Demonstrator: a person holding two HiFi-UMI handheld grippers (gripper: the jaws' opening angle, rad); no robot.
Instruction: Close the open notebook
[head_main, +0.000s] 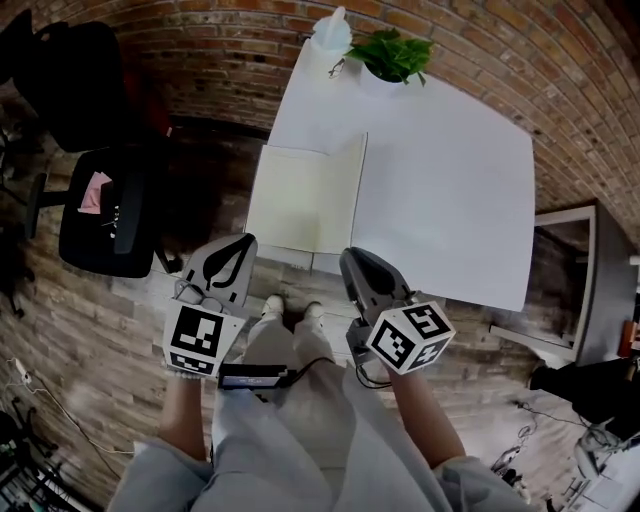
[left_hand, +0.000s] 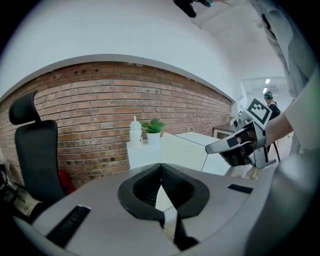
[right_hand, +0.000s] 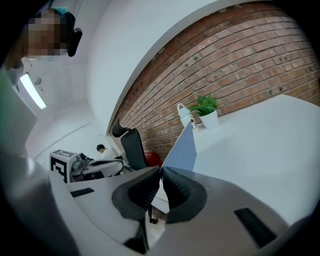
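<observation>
while both grippers hang off the near edge of the white table (head_main: 450, 180), i log the notebook (head_main: 300, 195) as not closed. it sits at the table's near left corner, just ahead of the grippers and well short of the potted plant (head_main: 392, 55) and the white bottle (head_main: 330, 35) at the far end.

progress: one cream leaf lies flat. the other leaf (right_hand: 182, 147) reads to me as standing up from the spine, seen edge-on from the head view and as a tall sheet in the right gripper view. i judge the closing about half done. what is left is to tip that leaf over leftward onto the flat one and press it down.

orientation: the spine, the long axis, runs from my side toward the brick wall along the flat leaf's right edge. the free edge faces left.

left gripper (head_main: 235, 242): jaws pressed together, nothing between them. right gripper (head_main: 355, 256): jaws likewise meeting at the tips, empty. neither touches the notebook.
</observation>
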